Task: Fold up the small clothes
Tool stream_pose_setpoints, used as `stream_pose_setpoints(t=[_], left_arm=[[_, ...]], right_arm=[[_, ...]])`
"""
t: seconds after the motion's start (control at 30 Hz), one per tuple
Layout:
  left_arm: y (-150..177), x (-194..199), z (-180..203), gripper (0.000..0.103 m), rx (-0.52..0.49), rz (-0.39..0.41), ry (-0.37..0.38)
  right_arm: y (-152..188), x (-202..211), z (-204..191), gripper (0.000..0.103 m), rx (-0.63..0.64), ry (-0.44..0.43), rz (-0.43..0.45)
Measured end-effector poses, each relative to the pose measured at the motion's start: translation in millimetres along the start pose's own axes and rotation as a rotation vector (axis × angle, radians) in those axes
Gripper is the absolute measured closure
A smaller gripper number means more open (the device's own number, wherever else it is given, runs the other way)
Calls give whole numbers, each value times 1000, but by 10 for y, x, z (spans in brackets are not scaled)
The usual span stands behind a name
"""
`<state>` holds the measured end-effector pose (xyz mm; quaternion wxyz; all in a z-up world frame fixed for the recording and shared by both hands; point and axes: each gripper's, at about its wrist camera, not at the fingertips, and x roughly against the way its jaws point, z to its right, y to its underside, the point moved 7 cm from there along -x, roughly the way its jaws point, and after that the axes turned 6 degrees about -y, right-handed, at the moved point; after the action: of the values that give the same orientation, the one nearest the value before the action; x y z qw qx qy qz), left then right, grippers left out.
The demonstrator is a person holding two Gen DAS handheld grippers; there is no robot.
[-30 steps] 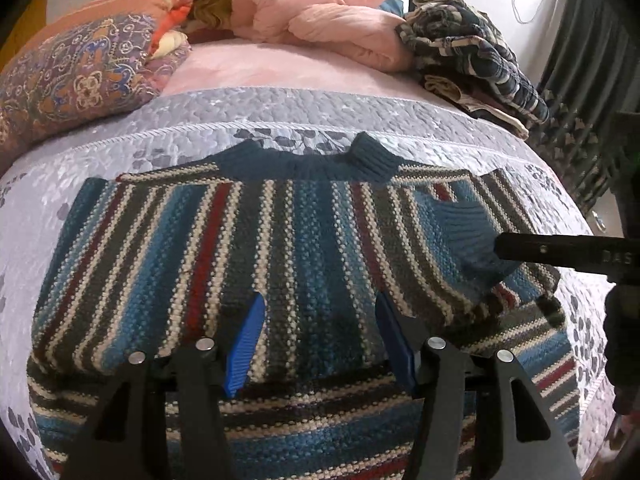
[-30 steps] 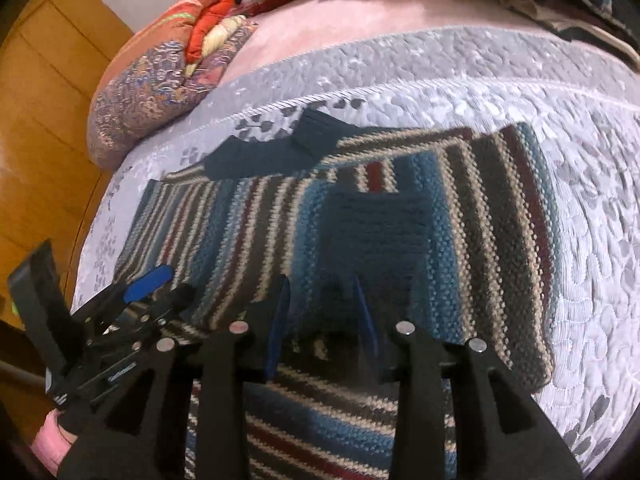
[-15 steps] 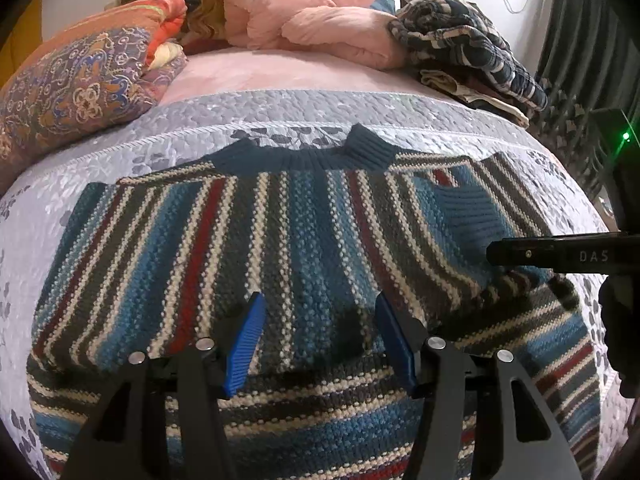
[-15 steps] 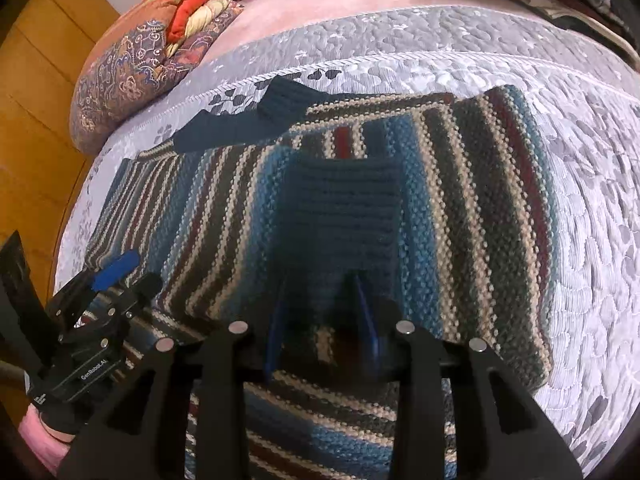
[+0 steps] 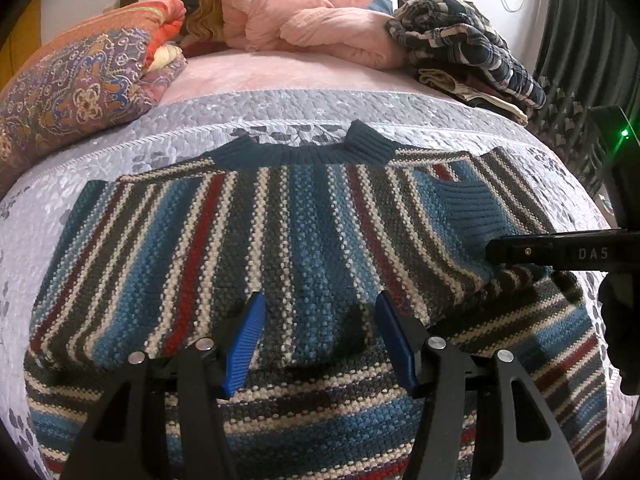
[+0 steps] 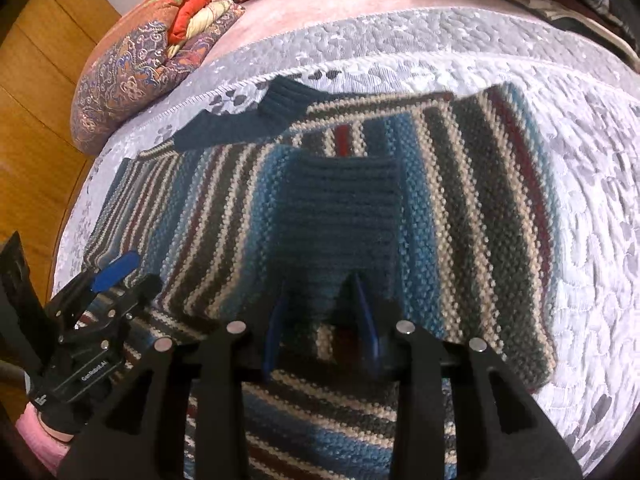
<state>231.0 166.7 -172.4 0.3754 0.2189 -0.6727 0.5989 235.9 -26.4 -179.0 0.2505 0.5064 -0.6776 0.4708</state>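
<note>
Sweater (image 5: pixel 304 248) lies flat on the bed (image 5: pixel 280 112), sleeves folded across so it can be halved; your left gripper (image 5: pixel 320 332) and right gripper (image 6: pixel 320 312) hover released over its near edge

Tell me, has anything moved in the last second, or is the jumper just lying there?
Little has moved. The right gripper has crept forward over the dark blue cuff of the folded-in sleeve, its jaws narrower than a second ago. The left gripper stays open above the striped sweater, and its view has drawn slightly back. The sweater lies as folded on the grey bedspread; neither gripper has lifted it.
</note>
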Motion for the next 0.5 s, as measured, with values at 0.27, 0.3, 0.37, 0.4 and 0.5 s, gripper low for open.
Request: stream_pose_setpoints(t=[0.27, 0.3, 0.37, 0.4, 0.5], left_arm=[[-46, 95, 52, 45, -6, 33, 5], [-49, 101, 60, 45, -9, 35, 5], [-50, 99, 69, 45, -15, 36, 5], [-45, 90, 70, 45, -15, 33, 7], [-15, 36, 62, 45, -16, 16, 12]], right_arm=[[-141, 268, -226, 68, 25, -72, 61], [-138, 255, -253, 68, 31, -73, 58], [-114, 190, -266, 68, 39, -64, 42], [-102, 153, -263, 68, 40, -58, 34], [-54, 9, -192, 68, 25, -37, 1]])
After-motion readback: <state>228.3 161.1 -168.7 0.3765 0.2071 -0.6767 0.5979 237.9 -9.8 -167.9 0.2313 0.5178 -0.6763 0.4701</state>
